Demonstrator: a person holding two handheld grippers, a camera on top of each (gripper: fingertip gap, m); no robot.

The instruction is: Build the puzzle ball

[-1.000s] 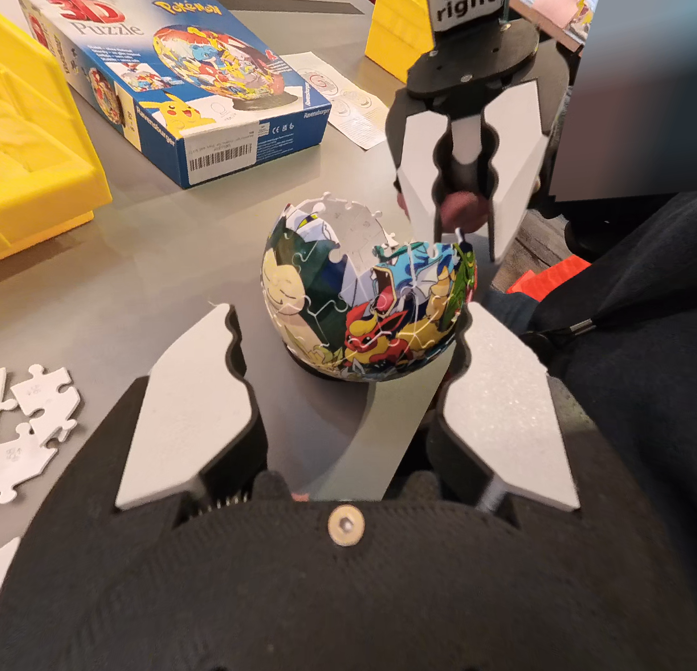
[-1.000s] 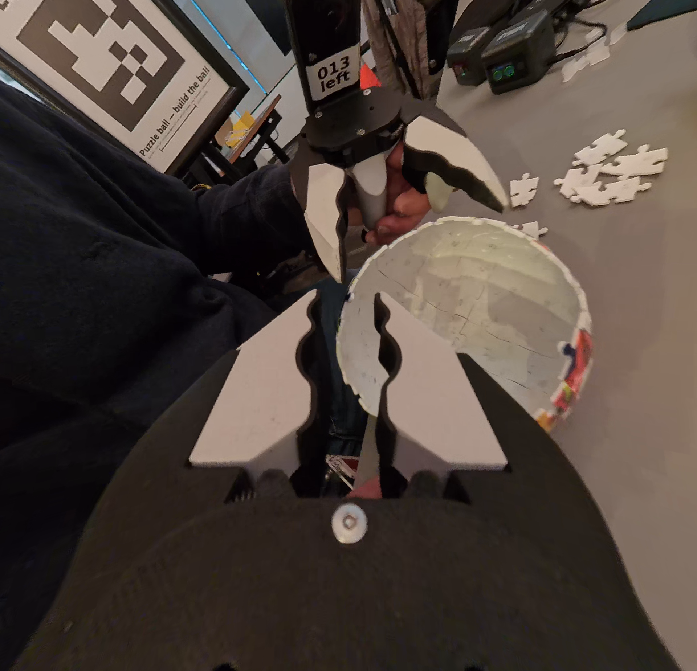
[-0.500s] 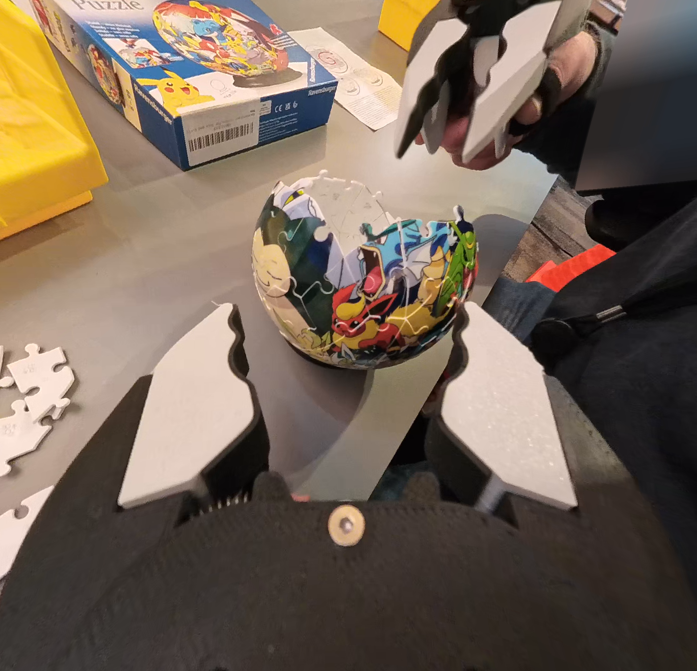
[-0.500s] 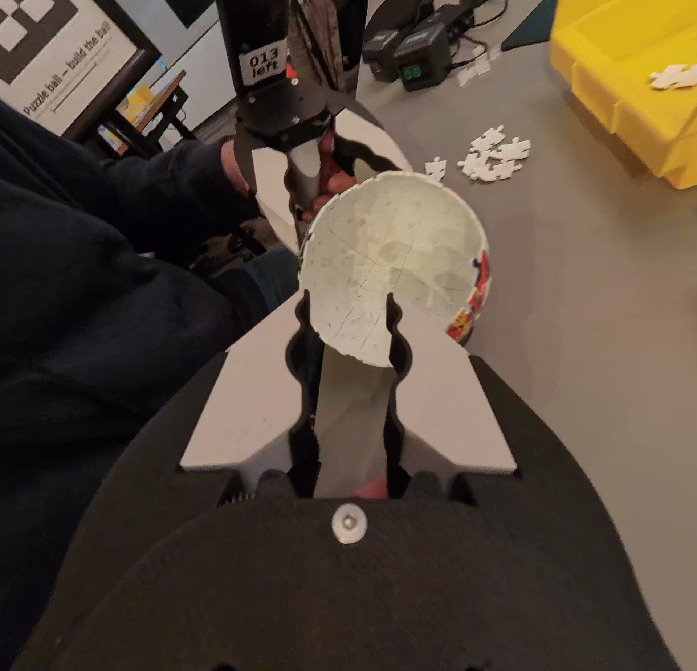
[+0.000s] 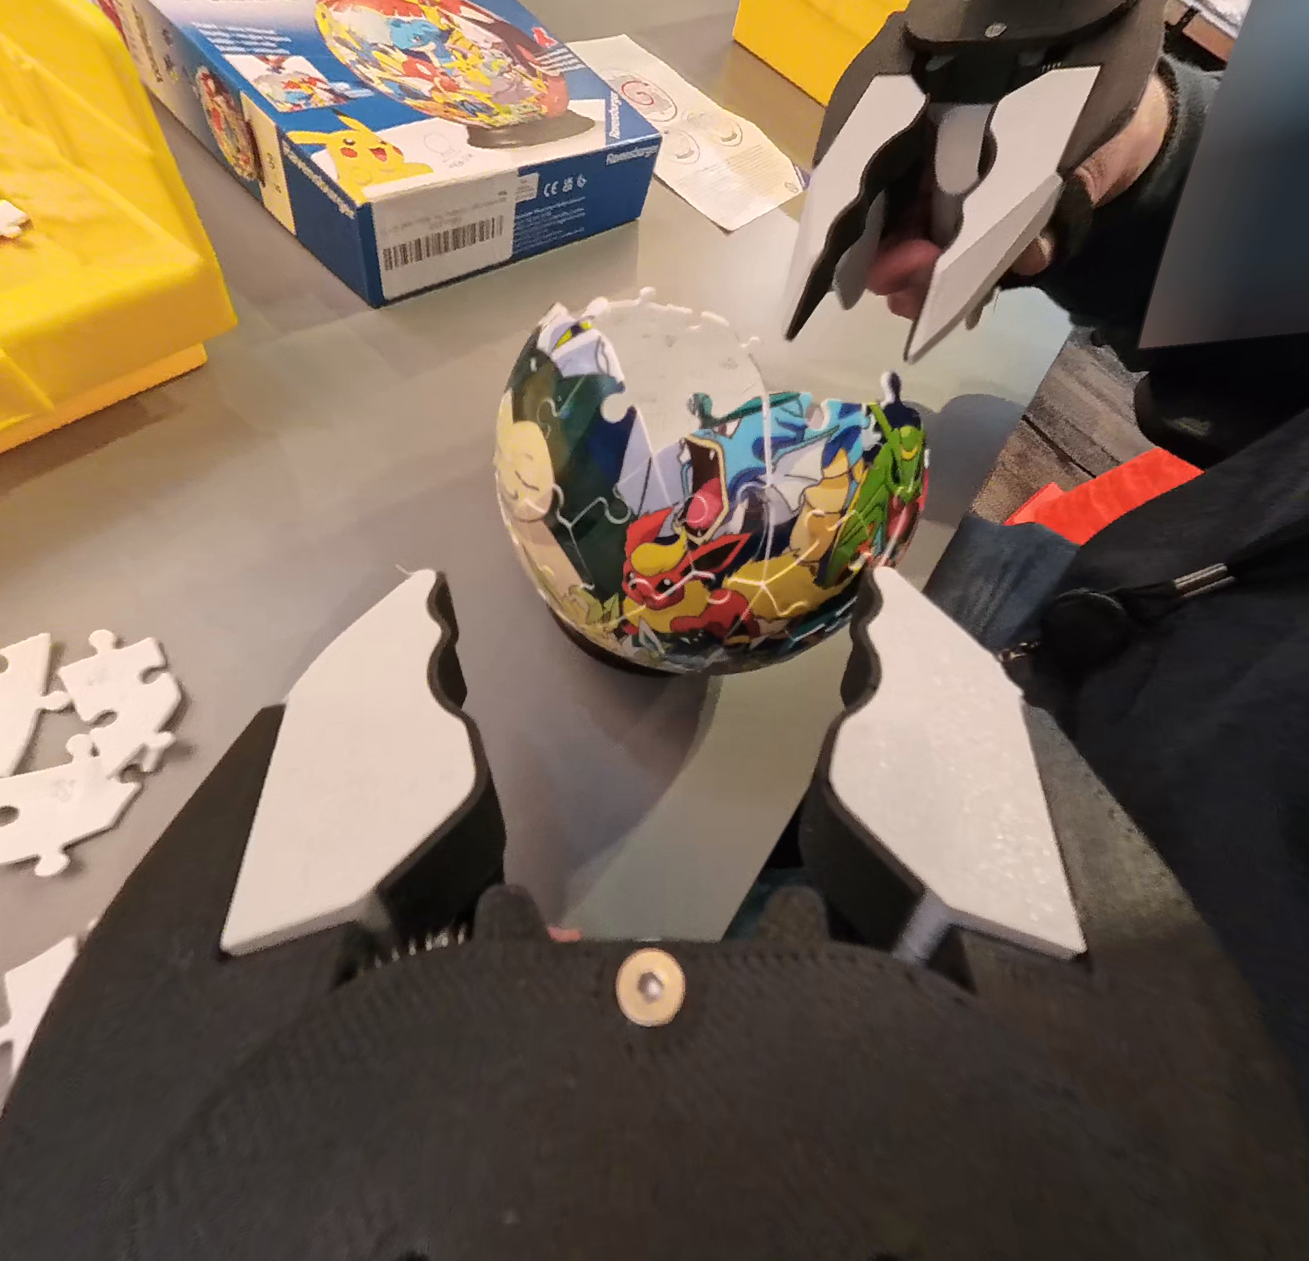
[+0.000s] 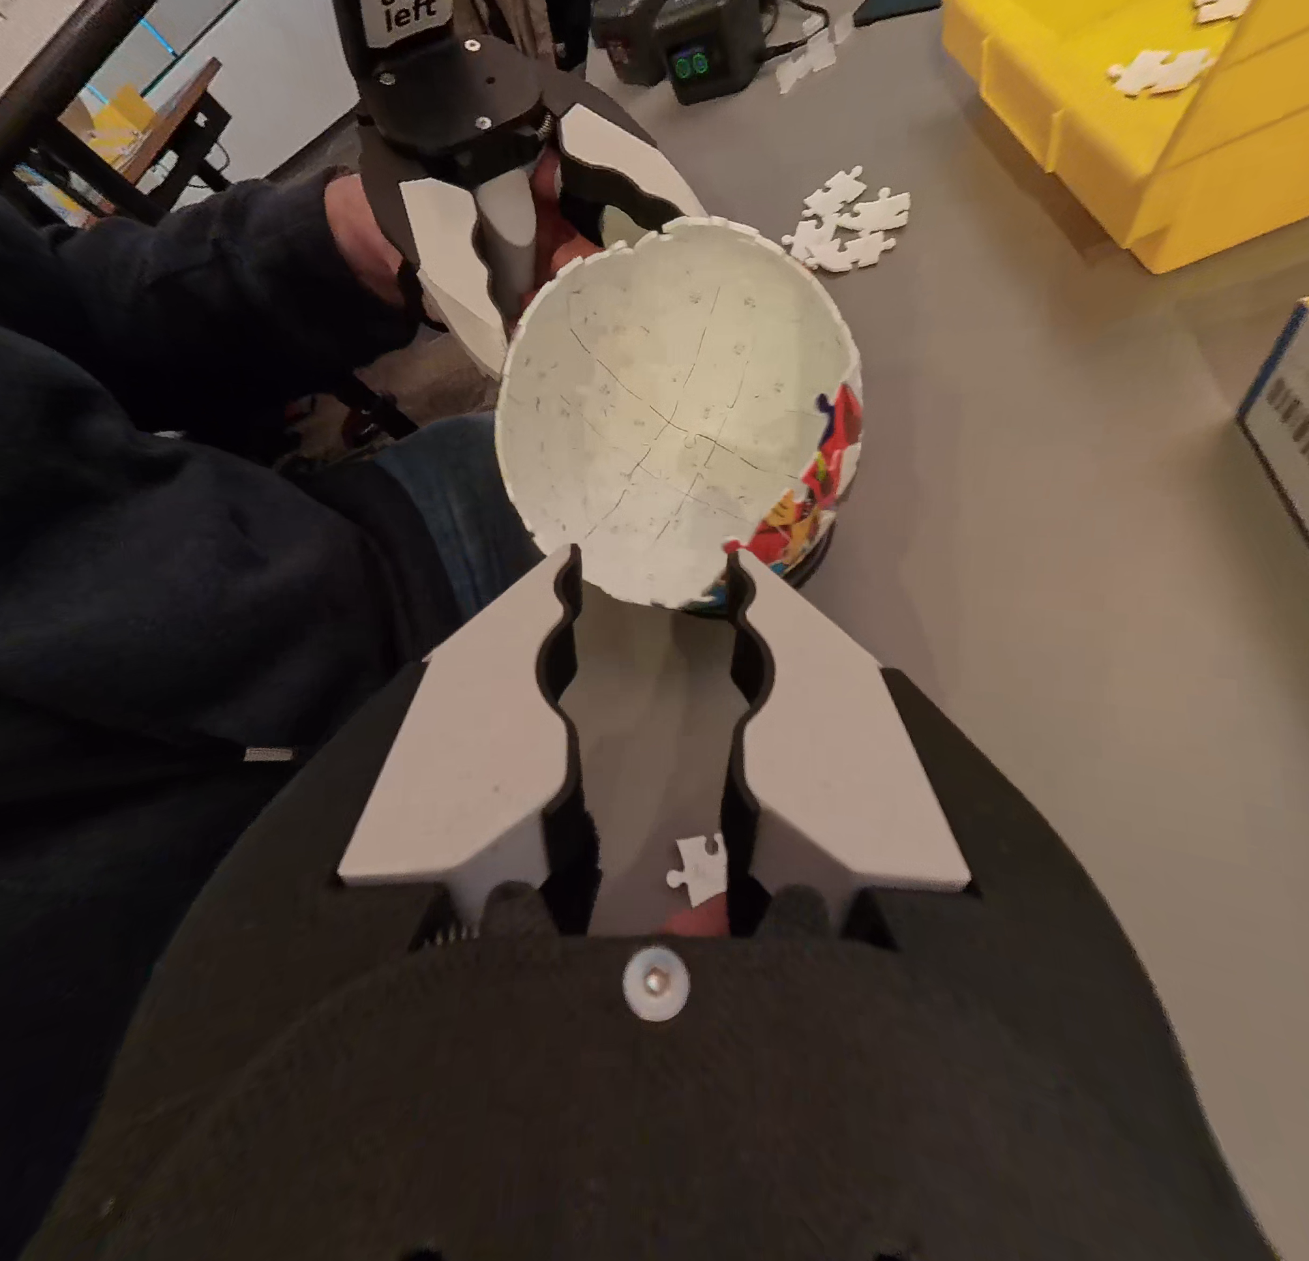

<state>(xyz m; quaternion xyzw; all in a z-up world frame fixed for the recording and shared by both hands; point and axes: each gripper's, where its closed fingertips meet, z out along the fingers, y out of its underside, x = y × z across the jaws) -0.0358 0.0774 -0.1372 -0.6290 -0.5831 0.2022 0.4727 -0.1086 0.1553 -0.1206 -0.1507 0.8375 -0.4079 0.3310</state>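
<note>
Both grippers hover, jaws parted, flanking the puzzle ball (image 5: 708,511)

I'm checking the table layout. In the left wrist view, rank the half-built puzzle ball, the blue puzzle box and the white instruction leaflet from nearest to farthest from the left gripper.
1. The colourful half-built puzzle ball, just ahead of the left gripper, centre.
2. The blue cardboard puzzle box, beyond it, to the left.
3. The white paper instruction leaflet, beyond the box's right end.

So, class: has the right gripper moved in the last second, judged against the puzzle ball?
Yes. The right gripper has lifted up and back off the puzzle ball's rim, and now hangs open above it.
</note>
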